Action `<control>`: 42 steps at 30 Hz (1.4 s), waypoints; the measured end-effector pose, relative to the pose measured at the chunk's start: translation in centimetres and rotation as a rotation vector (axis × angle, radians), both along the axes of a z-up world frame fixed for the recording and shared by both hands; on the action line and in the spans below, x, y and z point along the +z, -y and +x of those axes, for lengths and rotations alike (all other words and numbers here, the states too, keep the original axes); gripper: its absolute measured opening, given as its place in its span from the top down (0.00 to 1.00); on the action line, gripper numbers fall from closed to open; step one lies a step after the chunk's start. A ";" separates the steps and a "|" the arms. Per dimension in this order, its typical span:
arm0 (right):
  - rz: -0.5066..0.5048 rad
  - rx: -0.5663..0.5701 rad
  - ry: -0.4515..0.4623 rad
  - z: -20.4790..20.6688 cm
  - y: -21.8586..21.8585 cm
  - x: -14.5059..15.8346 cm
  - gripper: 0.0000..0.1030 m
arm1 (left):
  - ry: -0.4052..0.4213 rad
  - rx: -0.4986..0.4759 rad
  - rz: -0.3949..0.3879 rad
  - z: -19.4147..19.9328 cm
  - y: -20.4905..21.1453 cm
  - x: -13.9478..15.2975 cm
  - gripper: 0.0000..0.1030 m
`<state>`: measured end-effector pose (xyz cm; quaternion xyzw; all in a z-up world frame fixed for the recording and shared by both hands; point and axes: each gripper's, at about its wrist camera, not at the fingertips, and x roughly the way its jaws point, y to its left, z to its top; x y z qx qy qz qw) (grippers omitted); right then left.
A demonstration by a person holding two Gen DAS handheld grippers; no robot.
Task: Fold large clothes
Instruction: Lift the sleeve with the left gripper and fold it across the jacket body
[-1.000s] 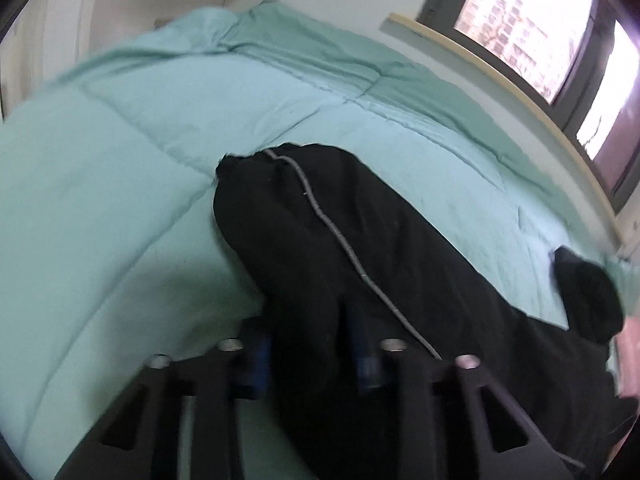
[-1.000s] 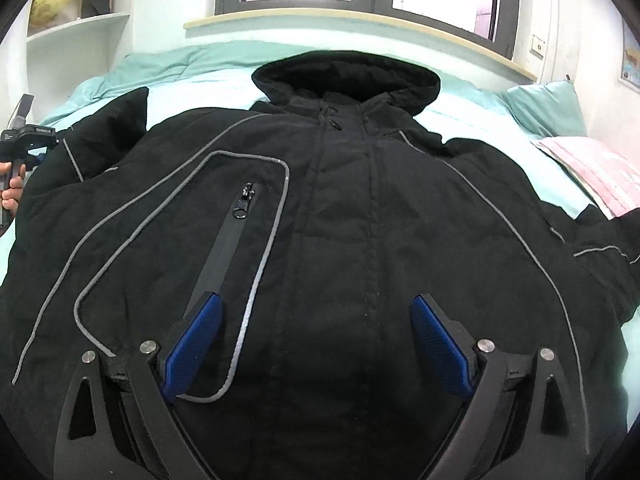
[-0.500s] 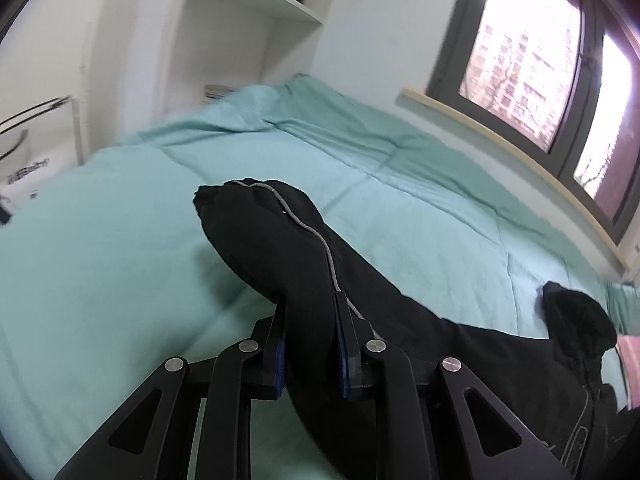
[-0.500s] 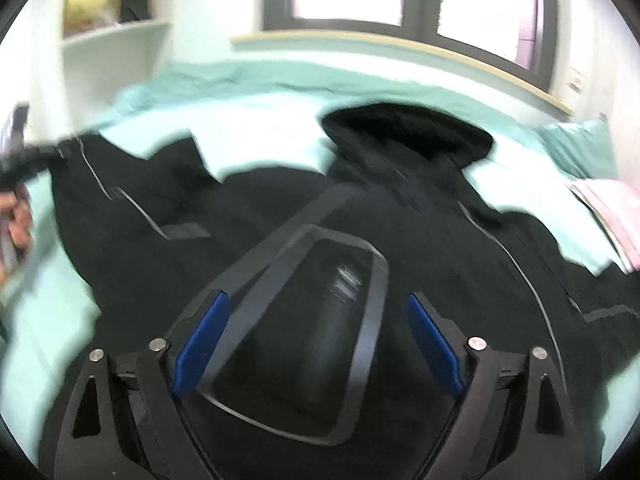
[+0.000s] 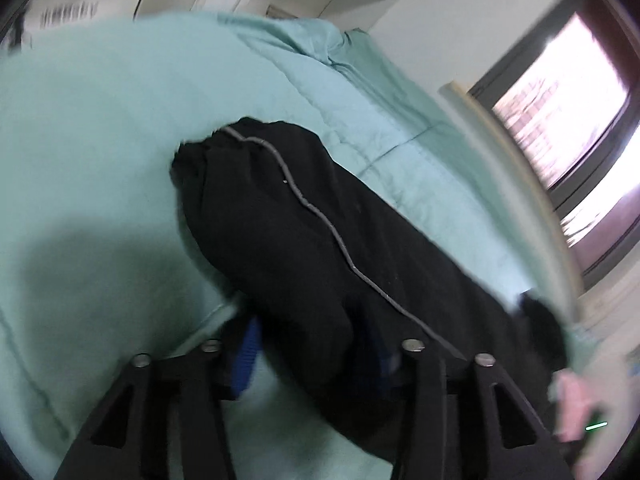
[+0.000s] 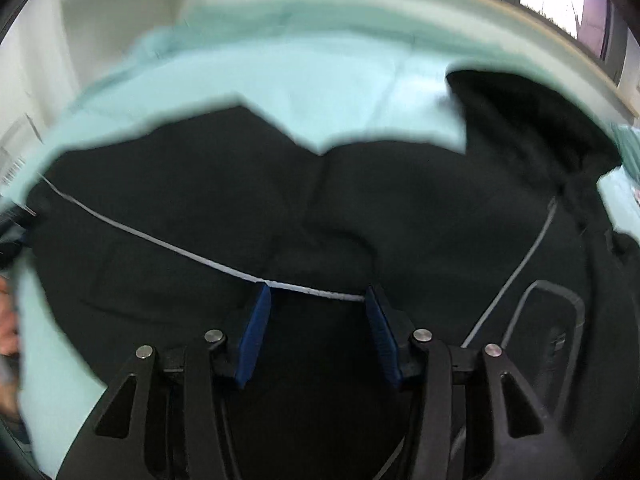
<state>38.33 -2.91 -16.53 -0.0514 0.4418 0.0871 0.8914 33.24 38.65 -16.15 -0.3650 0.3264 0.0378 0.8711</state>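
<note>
Between left fingers (image 5: pixel 248 354): black jacket sleeve (image 5: pixel 304 240).

the left gripper (image 5: pixel 316 352), clamped tight on the black jacket's sleeve (image 5: pixel 288 216) half a second ago, is opening, the sleeve now loose between its fingers; the right gripper (image 6: pixel 318 332), earlier spread wide over the jacket (image 6: pixel 200 208) front, is closing around a raised fold with grey piping (image 6: pixel 316 291) between its fingers
</note>
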 end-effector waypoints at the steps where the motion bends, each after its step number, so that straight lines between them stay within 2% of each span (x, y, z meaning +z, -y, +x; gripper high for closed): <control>1: 0.003 -0.001 0.013 -0.1 0.0 -0.1 0.48 | 0.011 -0.006 -0.025 0.0 -0.2 -0.2 0.44; 5: 0.004 -0.001 0.036 -0.6 0.1 0.1 0.47 | 0.046 0.014 -0.099 0.7 -1.0 -0.4 0.35; 8: 0.008 -0.005 0.048 -0.8 0.2 0.0 0.46 | 0.029 0.075 -0.137 1.9 -1.8 -1.0 0.37; 9: 0.005 -0.007 0.056 -1.0 0.2 0.0 0.46 | -0.015 0.107 -0.137 2.6 -2.1 -1.5 0.44; 10: -0.001 -0.007 0.063 -1.2 0.1 0.0 0.46 | -0.031 0.114 -0.126 3.0 -2.1 -1.6 0.65; 11: -0.006 -0.007 0.067 -1.6 -0.1 0.1 0.46 | -0.039 0.106 -0.104 3.3 -1.8 -1.6 0.74; 12: -0.009 -0.007 0.068 -1.9 -0.2 0.1 0.46 | -0.032 0.101 -0.067 3.3 -1.4 -1.3 0.78; 13: -0.005 -0.009 0.068 -2.0 -0.3 0.1 0.46 | -0.011 0.094 0.012 2.8 -0.2 -0.1 0.84; 15: 0.021 -0.013 0.065 -2.1 0.1 0.5 0.46 | 0.028 0.077 0.152 2.1 1.8 2.2 0.85; 16: 0.043 -0.018 0.059 -2.0 0.6 0.7 0.46 | 0.065 0.051 0.258 1.4 3.7 4.2 0.86; 18: 0.081 -0.038 0.056 -2.5 1.6 1.6 0.46 | 0.135 -0.002 0.361 0.2 6.5 7.2 0.86; 22: 0.113 -0.085 0.071 -4.1 3.7 3.6 0.46 | 0.268 -0.130 0.483 -1.2 13.1 12.3 0.86; 26: 0.132 -0.121 0.089 -6.6 6.9 5.8 0.46 | 0.352 -0.277 0.551 -2.8 20.4 14.5 0.86; 32: 0.142 -0.226 0.150 -12.1 14.3 9.1 0.46 | 0.376 -0.520 0.563 -3.3 30.8 13.8 0.85; 38: 0.151 -0.329 0.168 -16.2 21.3 10.6 0.46 | 0.326 -0.762 0.616 -4.1 42.2 10.7 0.82; 42: 0.135 -0.361 0.151 -17.2 23.8 9.6 0.44 | 0.228 -0.892 0.618 -3.9 48.0 7.0 0.81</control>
